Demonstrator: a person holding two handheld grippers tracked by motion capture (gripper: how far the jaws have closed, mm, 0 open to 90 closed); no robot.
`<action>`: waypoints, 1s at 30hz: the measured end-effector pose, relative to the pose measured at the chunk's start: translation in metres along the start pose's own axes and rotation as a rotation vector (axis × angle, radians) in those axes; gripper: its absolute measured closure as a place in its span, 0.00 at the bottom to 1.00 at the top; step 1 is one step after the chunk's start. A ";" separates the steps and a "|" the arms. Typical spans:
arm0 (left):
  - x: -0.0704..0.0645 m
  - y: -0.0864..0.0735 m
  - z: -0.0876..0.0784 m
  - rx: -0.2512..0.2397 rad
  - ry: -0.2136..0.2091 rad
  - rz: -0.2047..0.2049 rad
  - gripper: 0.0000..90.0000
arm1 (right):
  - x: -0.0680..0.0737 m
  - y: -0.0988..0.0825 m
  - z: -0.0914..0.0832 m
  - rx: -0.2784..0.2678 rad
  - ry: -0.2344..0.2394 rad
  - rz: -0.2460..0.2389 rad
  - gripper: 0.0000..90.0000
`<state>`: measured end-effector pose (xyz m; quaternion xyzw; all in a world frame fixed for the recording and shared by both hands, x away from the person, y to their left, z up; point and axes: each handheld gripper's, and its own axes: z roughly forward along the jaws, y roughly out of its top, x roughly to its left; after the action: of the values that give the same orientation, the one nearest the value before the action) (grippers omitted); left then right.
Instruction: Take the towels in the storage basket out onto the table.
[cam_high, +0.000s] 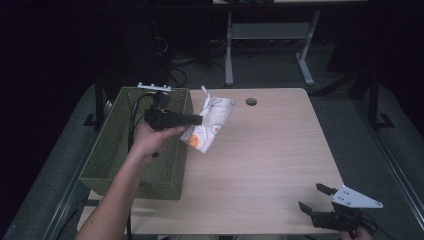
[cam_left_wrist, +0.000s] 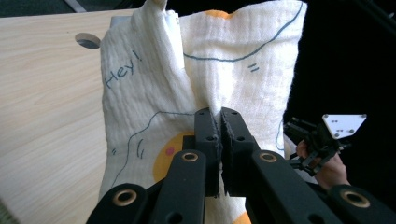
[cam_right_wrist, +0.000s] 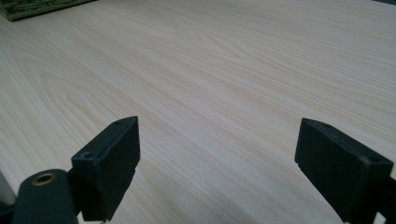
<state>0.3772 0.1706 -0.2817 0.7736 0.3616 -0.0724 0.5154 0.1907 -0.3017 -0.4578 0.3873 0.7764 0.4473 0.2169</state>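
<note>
Left gripper (cam_high: 196, 120): held in the person's left hand (cam_high: 152, 140) above the right rim of the basket; jaws pressed together on a fold of the cloth, as the left gripper view shows (cam_left_wrist: 220, 128).
Cloth (cam_high: 210, 122): white, printed with orange patches, thin dark outlines and the word "Hey!" (cam_left_wrist: 140, 93). It lies just beside the basket's right wall, near the far-left part of the tabletop, bunched where the jaws pinch it. Whether its lower end rests on the tabletop cannot be told.
Right gripper (cam_high: 314, 197): at the near-right corner of the tabletop, carrying a grey three-cornered plate; jaws spread wide apart with nothing between them (cam_right_wrist: 217, 163).
Basket (cam_high: 107, 145): green woven, rectangular, along the left edge of the tabletop, its near-left corner past the edge.
Tabletop (cam_high: 270, 160): light wood grain, with a round hole (cam_high: 251, 102) near the far edge.
</note>
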 end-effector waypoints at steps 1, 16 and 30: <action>-0.002 0.001 0.003 0.002 -0.005 0.004 0.97 | 0.000 0.000 0.000 0.002 -0.001 -0.002 0.15; -0.010 0.006 0.061 0.074 -0.006 0.033 0.97 | -0.004 0.000 0.002 -0.004 0.006 -0.006 0.15; -0.011 -0.004 0.119 0.152 0.073 0.029 0.97 | -0.003 0.001 0.002 -0.004 0.008 0.005 0.15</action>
<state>0.3973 0.0647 -0.3343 0.8177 0.3623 -0.0636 0.4427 0.1936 -0.3027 -0.4582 0.3871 0.7753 0.4511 0.2135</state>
